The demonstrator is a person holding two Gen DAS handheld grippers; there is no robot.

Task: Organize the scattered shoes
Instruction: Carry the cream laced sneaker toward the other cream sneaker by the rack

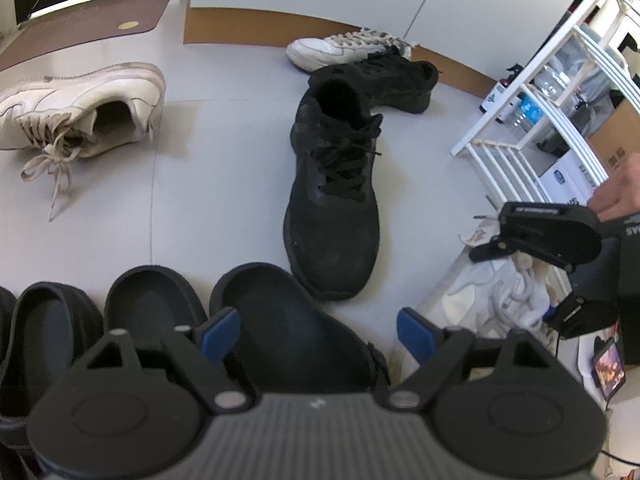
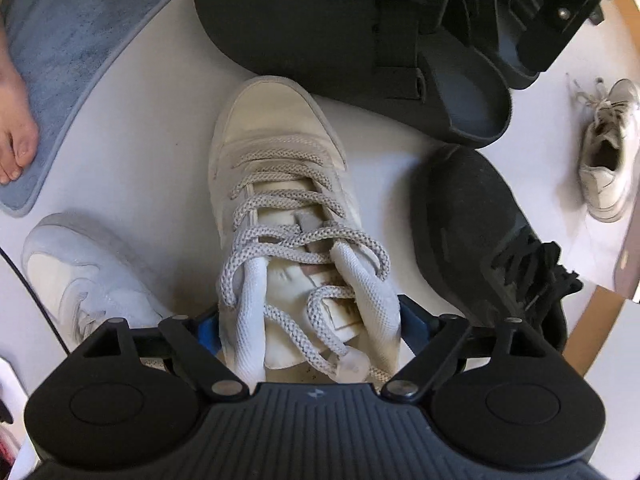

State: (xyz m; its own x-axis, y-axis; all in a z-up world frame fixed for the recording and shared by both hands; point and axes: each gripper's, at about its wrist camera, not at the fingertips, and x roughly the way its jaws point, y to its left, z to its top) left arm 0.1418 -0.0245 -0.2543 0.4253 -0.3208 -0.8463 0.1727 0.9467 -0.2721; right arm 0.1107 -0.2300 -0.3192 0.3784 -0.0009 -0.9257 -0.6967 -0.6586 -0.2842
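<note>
Cream leather and grey-flecked laces fill the middle of the right wrist view: a white sneaker (image 2: 280,216) stands upright on the pale floor (image 2: 160,128), toe toward the top of the frame. The right gripper (image 2: 310,330) points steeply down over its heel end, jaws wide, with the collar of the shoe between the blue pads (image 2: 414,322); whether the pads press on it cannot be told. Just right of it lies a black lace-up shoe (image 2: 480,232), and above it a black sandal (image 2: 360,40) with straps. At lower left sits a pale grey sneaker (image 2: 92,272). A blue mat (image 2: 80,32) fills the upper left, with a bare foot (image 2: 16,120) on its edge.

From the left wrist view, the left gripper (image 1: 318,334) tilts downward with its jaws spread wide and nothing between them, above a row of black sandals (image 1: 280,320) along the bottom. A black sneaker (image 1: 332,200) stands in the centre, its mate (image 1: 392,80) behind it, a white sneaker (image 1: 344,46) beyond near the wall, and another white one (image 1: 84,108) on its side at the left. A white rack (image 1: 560,100) at the right holds bottles and boxes. A hand (image 1: 620,192) grips the right gripper at the right edge.
</note>
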